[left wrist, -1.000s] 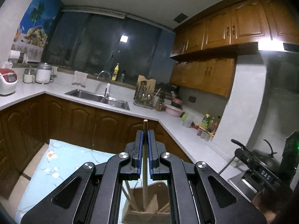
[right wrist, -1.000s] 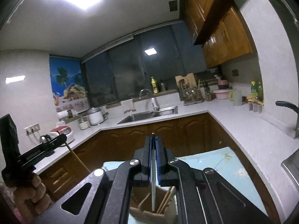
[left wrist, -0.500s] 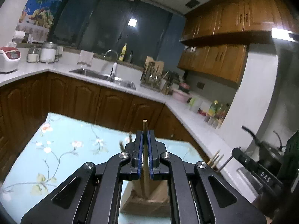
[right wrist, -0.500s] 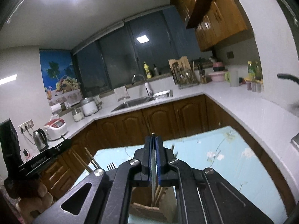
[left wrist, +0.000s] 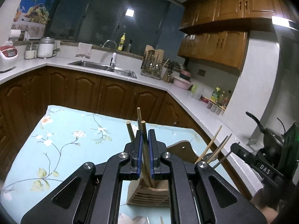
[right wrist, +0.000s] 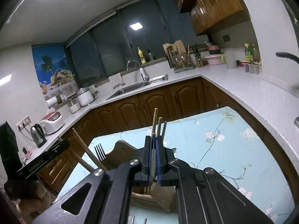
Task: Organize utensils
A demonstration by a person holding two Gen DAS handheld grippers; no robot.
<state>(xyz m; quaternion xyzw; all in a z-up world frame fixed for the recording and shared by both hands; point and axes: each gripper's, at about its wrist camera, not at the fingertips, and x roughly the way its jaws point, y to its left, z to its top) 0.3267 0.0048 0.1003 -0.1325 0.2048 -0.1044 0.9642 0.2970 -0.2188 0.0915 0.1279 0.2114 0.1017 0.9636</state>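
My left gripper [left wrist: 143, 133] is shut on a wooden chopstick [left wrist: 143, 125] whose lower end reaches into a wooden utensil holder [left wrist: 147, 196] just below. Two more sticks [left wrist: 129, 130] stand in that slot. My right gripper [right wrist: 153, 137] is shut on a thin grey metal utensil [right wrist: 153, 156], also over the wooden holder [right wrist: 145, 199], where several chopsticks [right wrist: 155, 119] stand. A fork [right wrist: 100, 152] and more chopsticks lean at the holder's far side. Each gripper shows at the edge of the other's view.
The holder stands on a table with a light blue floral cloth [left wrist: 65, 140] [right wrist: 214, 140]. Behind it run brown cabinets and a white counter with a sink [left wrist: 104, 68], a utensil rack [left wrist: 153, 65], bottles and a kettle [right wrist: 38, 135]. A hand [right wrist: 28, 201] holds the left gripper.
Both grippers have sunk toward the holder and tipped downward. The table and holder now fill more of each view, and the held utensils reach deeper into the holder.
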